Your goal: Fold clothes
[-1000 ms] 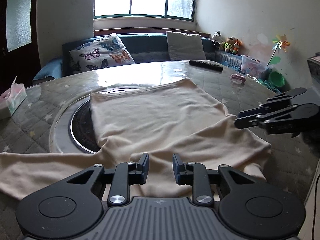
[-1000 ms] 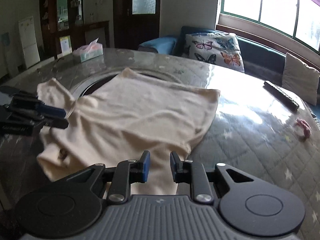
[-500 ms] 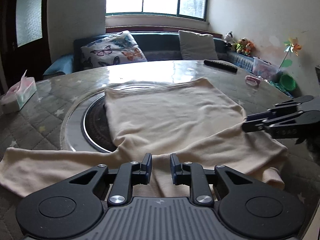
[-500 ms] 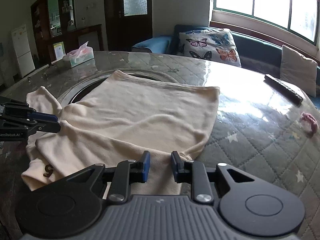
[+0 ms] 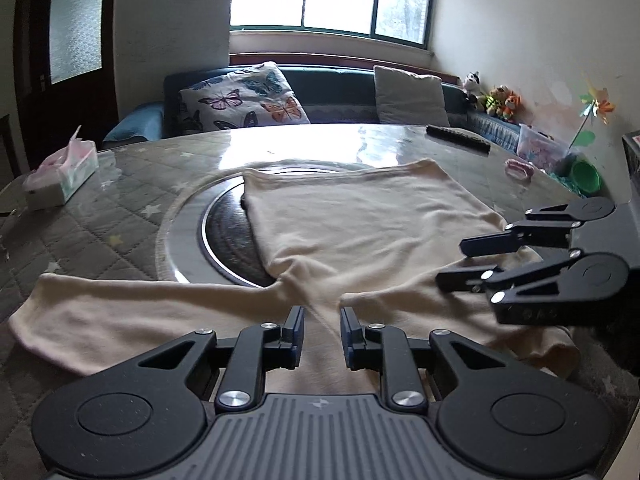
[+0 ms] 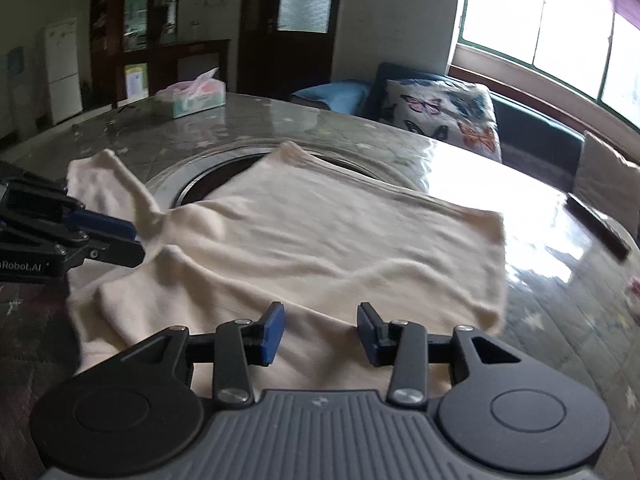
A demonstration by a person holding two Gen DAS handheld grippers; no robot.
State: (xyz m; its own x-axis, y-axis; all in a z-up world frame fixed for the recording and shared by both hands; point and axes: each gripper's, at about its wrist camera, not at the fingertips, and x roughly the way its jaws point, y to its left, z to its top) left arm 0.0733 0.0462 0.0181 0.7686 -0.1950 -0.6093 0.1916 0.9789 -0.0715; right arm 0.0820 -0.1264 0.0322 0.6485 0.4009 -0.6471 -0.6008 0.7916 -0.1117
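Observation:
A cream long-sleeved shirt (image 5: 360, 224) lies spread on the round table, one sleeve stretched out to the left (image 5: 132, 304). It also shows in the right wrist view (image 6: 320, 248). My left gripper (image 5: 322, 334) is open a little, low over the shirt's near edge, with a ridge of cloth running between its fingers. My right gripper (image 6: 320, 330) is open wide above the shirt's near edge and holds nothing. Each gripper shows in the other's view: the right one (image 5: 472, 264), the left one (image 6: 116, 236).
The table (image 5: 120, 208) has a quilted cover under glass and a round dark inset (image 5: 228, 236) partly under the shirt. A tissue box (image 5: 60, 178) sits at the left, a remote (image 5: 458, 138) and a pink item (image 5: 520, 168) at the far right. A sofa with cushions stands behind.
My right gripper has opened wider. My left gripper has opened slightly and drawn back, so the left sleeve now shows. The right gripper sits closer in the left view.

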